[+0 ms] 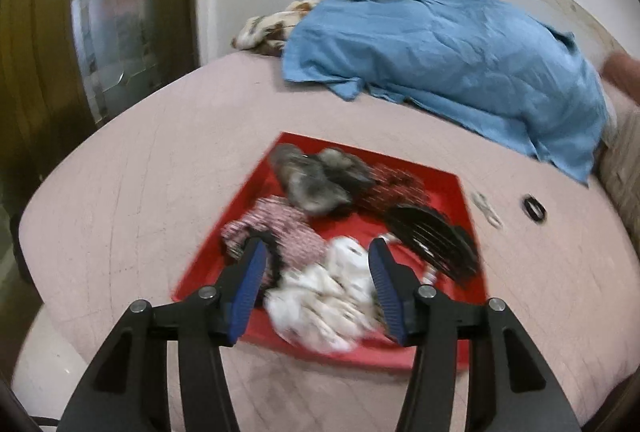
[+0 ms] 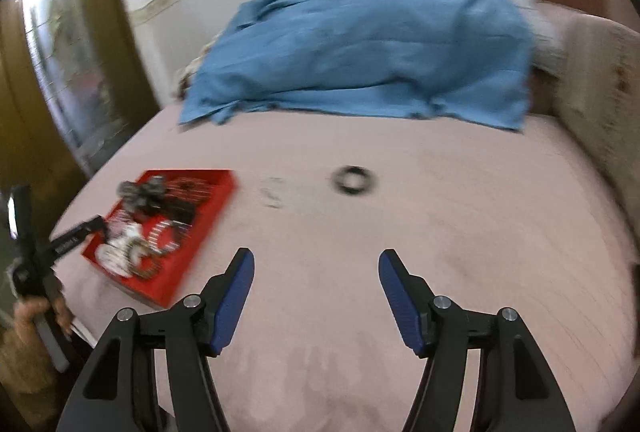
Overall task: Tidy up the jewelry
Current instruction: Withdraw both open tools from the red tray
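On the pink bed a red tray (image 1: 456,192) sits toward the left edge, already heaped with scrunchies, a white one (image 1: 320,296) nearest and a black comb (image 1: 432,240) beside it, so gathering seems well along. The left tongs (image 1: 316,272) hang over that heap, jaws parted and gripping nothing. Two pieces lie loose on the bed right of the tray: a pale clip (image 1: 486,210) and a black ring (image 2: 354,181). The right tongs (image 2: 316,286) stand wide and empty, pointed toward the ring, likely next
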Available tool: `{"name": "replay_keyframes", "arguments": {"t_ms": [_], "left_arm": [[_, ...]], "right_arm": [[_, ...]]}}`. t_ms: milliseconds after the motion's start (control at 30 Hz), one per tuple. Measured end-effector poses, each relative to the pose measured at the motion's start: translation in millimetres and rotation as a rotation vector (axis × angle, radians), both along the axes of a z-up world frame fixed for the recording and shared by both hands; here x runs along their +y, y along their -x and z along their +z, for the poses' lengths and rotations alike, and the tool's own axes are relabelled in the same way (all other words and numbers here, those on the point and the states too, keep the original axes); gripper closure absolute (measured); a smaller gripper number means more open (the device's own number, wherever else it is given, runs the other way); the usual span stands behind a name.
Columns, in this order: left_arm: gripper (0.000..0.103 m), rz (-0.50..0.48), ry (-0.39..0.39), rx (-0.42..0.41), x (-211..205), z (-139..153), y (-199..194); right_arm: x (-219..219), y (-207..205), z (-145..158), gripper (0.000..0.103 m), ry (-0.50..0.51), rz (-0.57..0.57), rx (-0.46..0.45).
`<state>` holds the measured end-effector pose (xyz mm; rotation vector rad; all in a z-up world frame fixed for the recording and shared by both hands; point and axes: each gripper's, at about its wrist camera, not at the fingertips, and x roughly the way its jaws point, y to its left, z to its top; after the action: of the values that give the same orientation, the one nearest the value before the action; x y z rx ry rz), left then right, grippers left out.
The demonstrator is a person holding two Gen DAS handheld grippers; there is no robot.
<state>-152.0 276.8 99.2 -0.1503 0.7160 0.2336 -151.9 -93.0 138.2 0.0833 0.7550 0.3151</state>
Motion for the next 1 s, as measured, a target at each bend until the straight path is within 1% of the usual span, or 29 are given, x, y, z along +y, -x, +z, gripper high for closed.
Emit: {"name": "replay_keyframes", "arguments": {"t_ms": [33,100,267,333,400,500,633,800,900,1000], "left_arm": [[0.051,-0.016,-0.002,0.0,-8.2,3.3,4.2],[0.05,-0.056,-0.008,-0.007,-33.3,15.5,14.7],[0.047,-0.137,-0.015,-0.02,-84.6,40.3,25.5],[0.046,-0.18,-0.047,-0.036,-110.4,52.3,28.2],[0.042,-0.21,-0.075,-0.049,-129.7,59.4,29.7],[0.041,-0.247,-0.122,-0.06,-156.4,66.0,30.5],[0.041,-0.284,-0.135,-0.046,-177.9,65.4,26.4],[0.041,-0.31,-0.149,-0.019,-191.3,56.4,23.6],[0.041,-0.312,-0.153,-0.014,-190.6,51.8,25.2],[0.041,-0.302,-0.137,-0.007,-183.4,47.8,25.5]], "right_arm": [[-19.6,10.4,-2.2,0.032,0.019,-0.038,-0.015],[-49.4,23.9,-5.3,0.031,0.013,-0.092,-0.027],[-110.5,39.7,-21.6,0.03,-0.087,-0.218,-0.044],[-122.9,41.2,-30.3,0.03,-0.133,-0.239,-0.037],[-129.3,42.0,-31.8,0.03,-0.161,-0.24,-0.04],[-133.9,44.2,-27.5,0.027,-0.19,-0.229,-0.08],[-131.2,44.8,-28.0,0.027,-0.202,-0.214,-0.09],[-135.0,47.1,-31.2,0.024,-0.227,-0.213,-0.092],[-135.1,44.6,-33.4,0.024,-0.235,-0.217,-0.081],[-132.2,42.1,-35.0,0.024,-0.223,-0.217,-0.072]]}}
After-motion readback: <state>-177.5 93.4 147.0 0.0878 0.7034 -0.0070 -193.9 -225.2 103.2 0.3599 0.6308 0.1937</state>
